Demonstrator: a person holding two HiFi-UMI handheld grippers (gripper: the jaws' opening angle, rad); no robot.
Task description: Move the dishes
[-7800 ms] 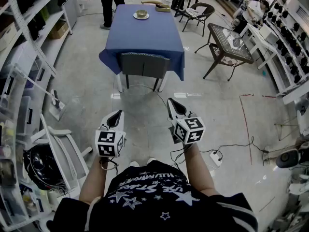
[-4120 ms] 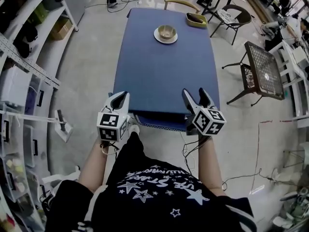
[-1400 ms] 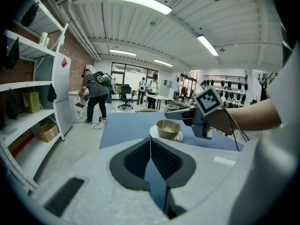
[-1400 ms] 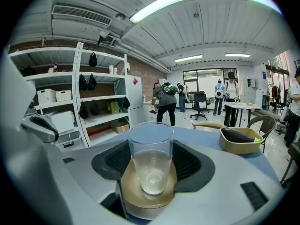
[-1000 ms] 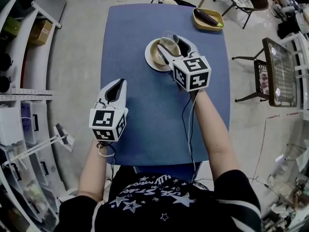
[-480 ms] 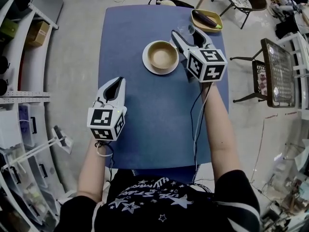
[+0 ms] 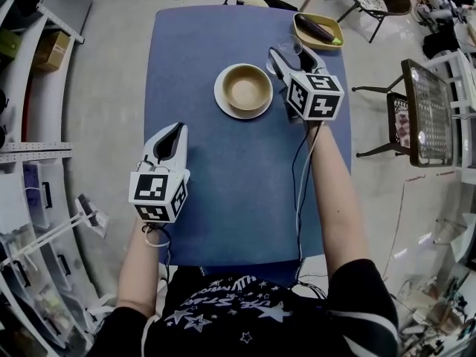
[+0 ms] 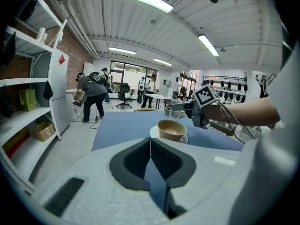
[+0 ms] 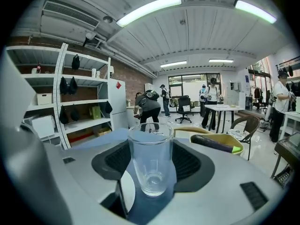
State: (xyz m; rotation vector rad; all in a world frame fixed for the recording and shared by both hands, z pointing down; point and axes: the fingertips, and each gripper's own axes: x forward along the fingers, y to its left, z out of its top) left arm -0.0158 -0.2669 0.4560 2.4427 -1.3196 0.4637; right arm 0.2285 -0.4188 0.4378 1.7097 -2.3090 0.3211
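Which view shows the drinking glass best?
Right gripper view: the glass stands large, upright between the jaws. Head view shows it partly behind the right gripper; left gripper view shows it tiny, far off.

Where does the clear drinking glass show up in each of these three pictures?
Head view: upper right, the glass sits in the right gripper, to the right of the bowl.
Left gripper view: small, right of centre, beyond the bowl; the glass is faint.
Right gripper view: dead centre, upright between the jaws.
Shared landmark: the blue table, under everything in all three views.
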